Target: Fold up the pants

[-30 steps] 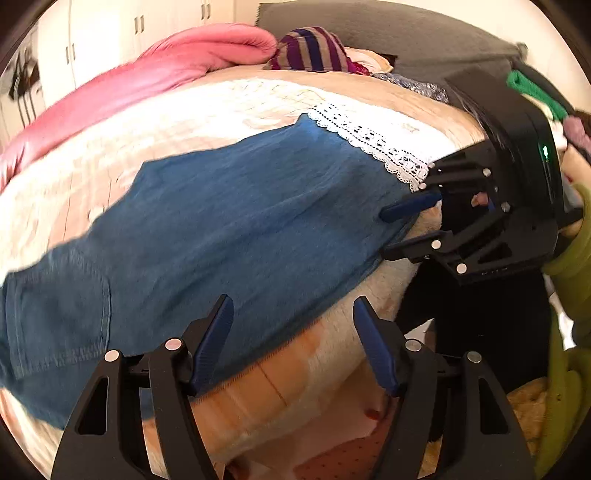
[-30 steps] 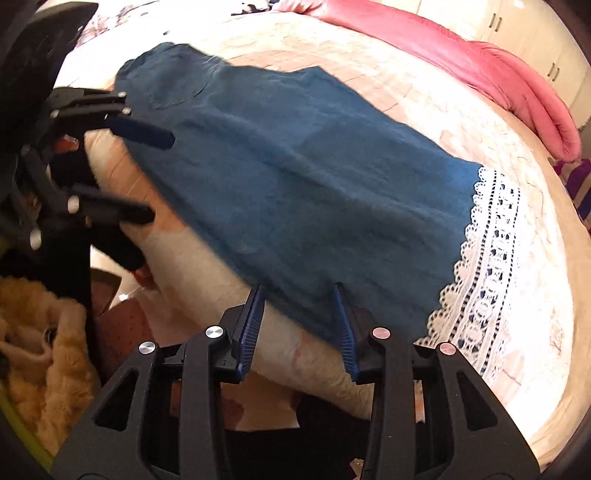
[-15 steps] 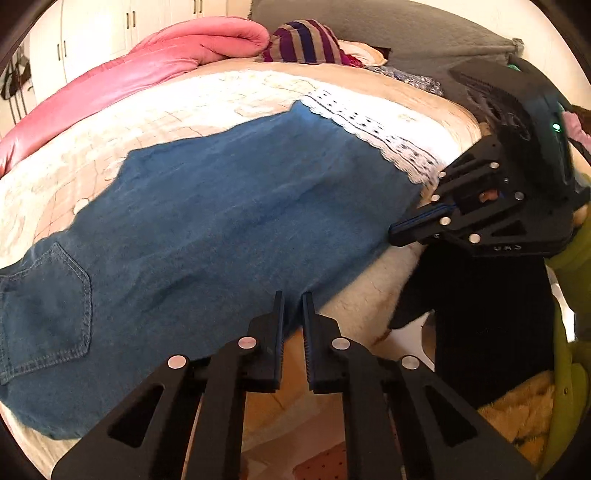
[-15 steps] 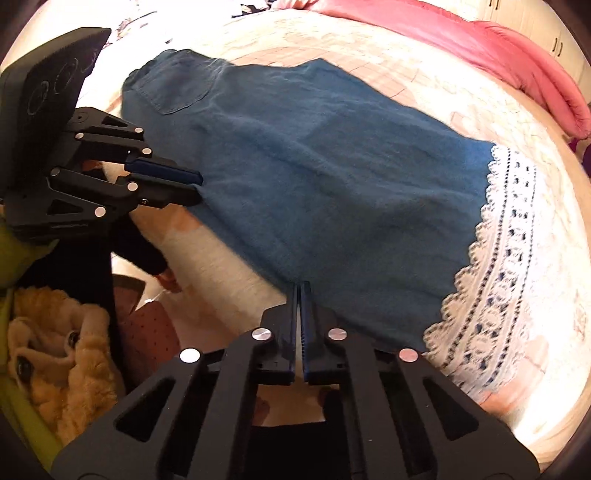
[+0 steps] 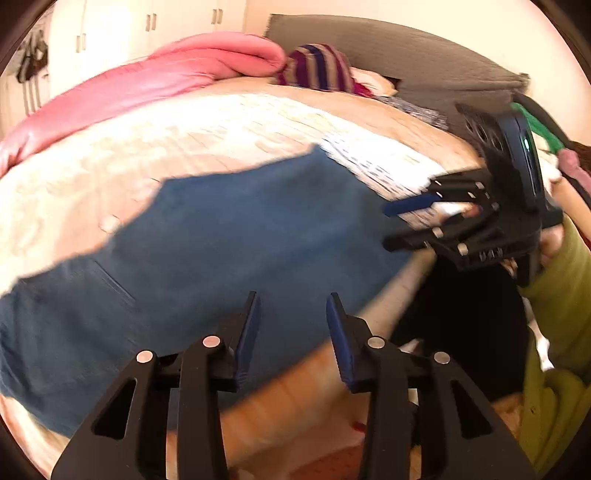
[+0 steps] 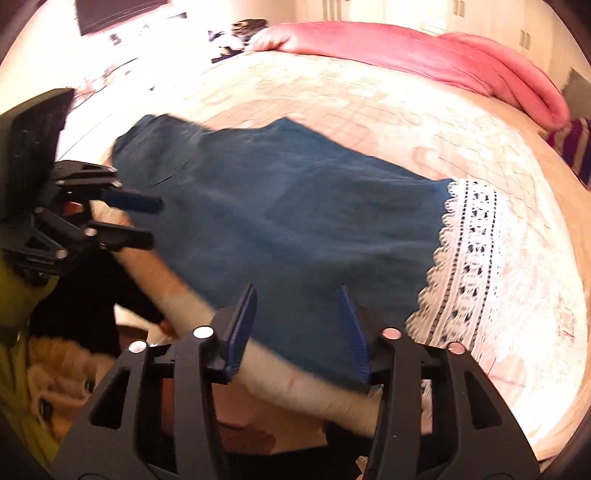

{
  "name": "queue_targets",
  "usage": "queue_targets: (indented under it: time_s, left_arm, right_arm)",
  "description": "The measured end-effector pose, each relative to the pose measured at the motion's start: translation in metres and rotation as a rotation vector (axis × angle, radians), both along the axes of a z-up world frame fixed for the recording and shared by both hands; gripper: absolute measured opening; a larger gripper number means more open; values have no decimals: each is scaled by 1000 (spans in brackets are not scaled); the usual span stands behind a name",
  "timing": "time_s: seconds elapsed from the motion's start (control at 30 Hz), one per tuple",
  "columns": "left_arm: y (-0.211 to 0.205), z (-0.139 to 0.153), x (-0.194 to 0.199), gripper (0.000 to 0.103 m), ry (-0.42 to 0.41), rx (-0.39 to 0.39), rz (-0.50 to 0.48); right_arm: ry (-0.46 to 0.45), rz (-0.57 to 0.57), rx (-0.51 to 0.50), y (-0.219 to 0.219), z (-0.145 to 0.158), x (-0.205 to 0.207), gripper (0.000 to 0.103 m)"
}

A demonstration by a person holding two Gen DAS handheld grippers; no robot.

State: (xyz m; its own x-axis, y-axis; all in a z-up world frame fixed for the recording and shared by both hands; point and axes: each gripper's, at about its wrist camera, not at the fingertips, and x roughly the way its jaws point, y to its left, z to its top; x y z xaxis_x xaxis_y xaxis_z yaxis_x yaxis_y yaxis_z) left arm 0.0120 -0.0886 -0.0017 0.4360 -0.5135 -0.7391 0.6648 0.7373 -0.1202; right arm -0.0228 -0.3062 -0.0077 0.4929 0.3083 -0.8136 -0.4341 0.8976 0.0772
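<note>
The pants (image 5: 229, 258) lie spread flat across the bed (image 5: 184, 147), blue denim with a white lace hem (image 6: 469, 258) at the leg end and a back pocket (image 6: 159, 155) at the waist end. Their near edge runs along the bed's near side, right in front of both tongs.

The left gripper (image 5: 291, 332) hangs just over that near edge, its blue-padded fingers spread apart with only cloth and bedding showing between them; it grips nothing. The right gripper (image 6: 295, 325) sits further along the same edge, toward the lace hem, and its fingers are also parted and empty, the denim showing between the pads. In the left view the right gripper (image 5: 406, 225) comes in from the side with a clear gap between its fingers, level with the lace hem.

Beyond the pants, at the far side of the bed, a pink duvet (image 5: 140, 88) lies bunched in a long roll. A striped garment (image 5: 317, 70) sits beside it, near the grey headboard (image 5: 406, 48). White cupboards (image 5: 110, 29) stand behind the duvet. Nothing lies on top of the pants. The frames are motion-blurred, so fine folds are hard to read.
</note>
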Motion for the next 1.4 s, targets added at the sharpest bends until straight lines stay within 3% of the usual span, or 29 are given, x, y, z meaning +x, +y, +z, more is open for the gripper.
queue_targets:
  time_s: [0.1,0.2,0.27,0.37,0.5,0.73,0.9,1.03,1.2,1.23,1.27,1.3,1.4]
  left_arm:
    - [3,9,33,48,11,0,51]
    - [3,18,74,50,0,23,108]
    - [4,20,99,61,13,21,128]
    - [10,15,141,62,60,11,165]
    - [15,-4,182,62,152,-42,211]
    - [19,-24,197,62,177,-131,205]
    - [16,-41,209,62,232,-151,186]
    - [11,-48,212,60,241,-181,181]
    - [-2,-51,208,38,244,-184,151]
    - [-4,-51,207,32,240,-174,147]
    - [-5,-50,207,16,236,-171,148]
    - [-4,-49,207,11,237,-172,150]
    - [0,-41,204,6,213,-200,149]
  right_arm:
    - [135,-48,-13,-1,-32,17,56]
    - [131,-56,58,-9,-27,16,60]
    - [84,-85,101,-23,-13,14,60]
    - [-5,-197,135,-52,10,25,60]
    - [-19,-339,214,-97,20,63,60]
    - [66,-432,251,-131,-4,137,57]
    - [139,-443,303,-140,-31,153,48]
    - [122,-416,310,-136,-34,150,46]
    - [102,-388,326,-131,-32,142,30]
    - [98,-379,332,-130,-32,141,25]
    - [92,-367,336,-129,-30,139,22]
    - [84,-357,337,-128,-28,137,19]
    - [24,-370,321,-126,-20,128,16]
